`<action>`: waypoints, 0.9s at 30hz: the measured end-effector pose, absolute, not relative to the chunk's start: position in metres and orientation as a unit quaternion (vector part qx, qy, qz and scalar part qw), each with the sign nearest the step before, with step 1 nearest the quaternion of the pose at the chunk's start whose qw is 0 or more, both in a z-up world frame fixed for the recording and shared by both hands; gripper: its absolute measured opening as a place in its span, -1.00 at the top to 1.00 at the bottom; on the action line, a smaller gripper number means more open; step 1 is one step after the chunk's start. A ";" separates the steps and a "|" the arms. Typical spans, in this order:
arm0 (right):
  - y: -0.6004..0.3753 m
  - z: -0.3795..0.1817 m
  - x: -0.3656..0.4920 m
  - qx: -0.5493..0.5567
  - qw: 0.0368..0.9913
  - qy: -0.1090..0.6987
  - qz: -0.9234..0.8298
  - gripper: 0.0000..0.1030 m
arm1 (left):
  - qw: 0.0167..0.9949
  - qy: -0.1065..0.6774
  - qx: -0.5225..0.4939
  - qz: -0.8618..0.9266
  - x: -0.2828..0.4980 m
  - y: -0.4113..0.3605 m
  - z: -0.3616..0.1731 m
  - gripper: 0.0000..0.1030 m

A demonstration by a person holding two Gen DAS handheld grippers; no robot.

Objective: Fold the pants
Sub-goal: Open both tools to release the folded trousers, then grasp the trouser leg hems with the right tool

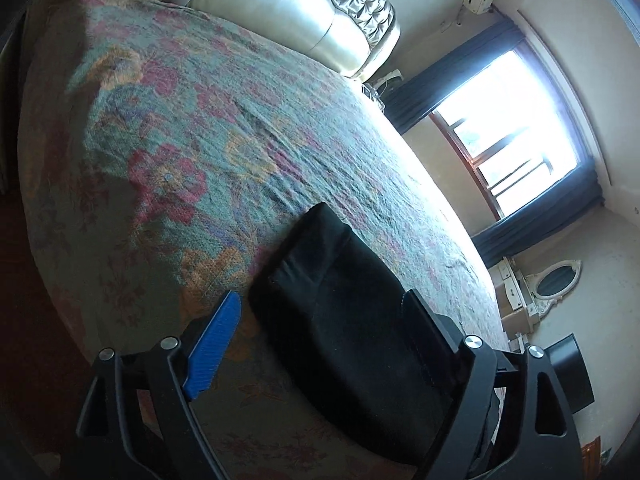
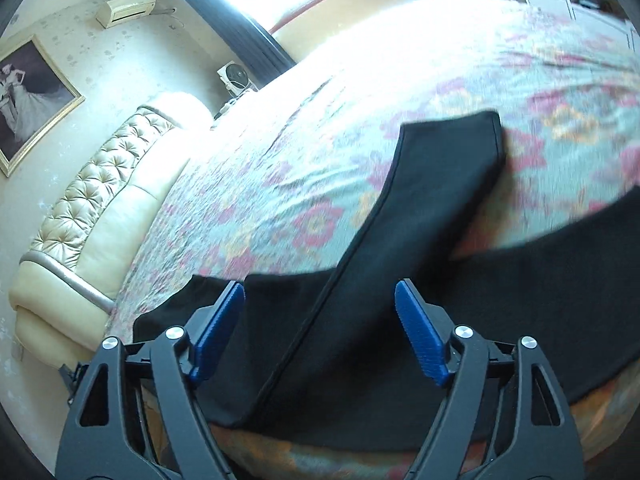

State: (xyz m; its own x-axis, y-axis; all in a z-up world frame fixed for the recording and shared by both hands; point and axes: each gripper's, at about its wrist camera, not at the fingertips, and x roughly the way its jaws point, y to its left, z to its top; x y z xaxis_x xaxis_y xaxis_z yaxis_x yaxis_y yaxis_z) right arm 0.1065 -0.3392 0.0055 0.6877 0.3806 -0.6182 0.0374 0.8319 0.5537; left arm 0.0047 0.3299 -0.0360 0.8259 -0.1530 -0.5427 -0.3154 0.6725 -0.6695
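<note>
Black pants lie on a floral bedspread near the bed's front edge. In the left wrist view a folded end of the pants [image 1: 340,304] lies between the fingers of my left gripper [image 1: 324,316], which is open and above the cloth. In the right wrist view the pants [image 2: 400,232] lie with one leg angled up and to the right over the rest, its hem far from me. My right gripper [image 2: 320,312] is open, its blue pads [image 2: 420,336] either side of that leg, holding nothing.
The bedspread [image 1: 192,128] covers a large round bed with a cream tufted headboard [image 2: 104,184]. A bright window with dark curtains [image 1: 516,136] and a white dresser with an oval mirror [image 1: 556,280] stand beyond the bed.
</note>
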 end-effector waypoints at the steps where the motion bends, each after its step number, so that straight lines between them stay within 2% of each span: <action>1: -0.345 0.012 0.125 0.263 0.881 0.382 0.088 -0.56 | 0.867 0.300 -0.395 0.047 0.014 0.319 -0.032 -0.67; 6: -0.348 0.002 0.238 0.197 0.865 0.462 0.011 -0.60 | 0.848 0.355 -0.392 -0.004 0.065 0.246 -0.037 -0.67; 10: -0.325 -0.030 0.300 0.082 0.849 0.516 -0.072 -0.59 | 0.844 0.403 -0.355 -0.010 0.099 0.186 -0.054 -0.67; 12: -0.318 -0.044 0.322 0.046 0.840 0.531 -0.102 -0.59 | 0.859 0.411 -0.304 0.027 0.105 0.161 -0.055 -0.76; 15: -0.312 -0.069 0.338 0.016 0.814 0.567 -0.126 -0.55 | 0.881 0.415 -0.222 0.053 0.109 0.137 -0.056 -0.78; 19: -0.324 -0.083 0.333 0.040 0.814 0.566 -0.121 -0.25 | 0.894 0.427 -0.122 0.058 0.108 0.116 -0.066 -0.79; 21: -0.330 -0.082 0.332 0.038 0.818 0.562 -0.117 0.16 | 0.896 0.433 -0.081 0.057 0.107 0.108 -0.069 -0.80; 22: -0.334 -0.079 0.329 0.042 0.820 0.559 -0.113 0.26 | 0.897 0.433 -0.073 0.058 0.106 0.106 -0.069 -0.80; 24: -0.343 -0.070 0.322 0.067 0.827 0.550 -0.096 0.73 | 0.895 0.435 -0.083 0.060 0.105 0.111 -0.070 -0.80; 27: -0.363 -0.049 0.303 0.120 0.846 0.515 -0.071 0.79 | 0.890 0.435 -0.122 0.062 0.107 0.117 -0.063 -0.80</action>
State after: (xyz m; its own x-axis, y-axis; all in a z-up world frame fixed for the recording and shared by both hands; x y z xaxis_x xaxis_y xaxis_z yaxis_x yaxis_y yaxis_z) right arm 0.3027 -0.3627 -0.0486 0.4601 0.0046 -0.8878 0.2432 0.9611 0.1311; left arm 0.1072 0.1169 -0.0626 0.6130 0.0047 -0.7901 -0.2169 0.9626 -0.1626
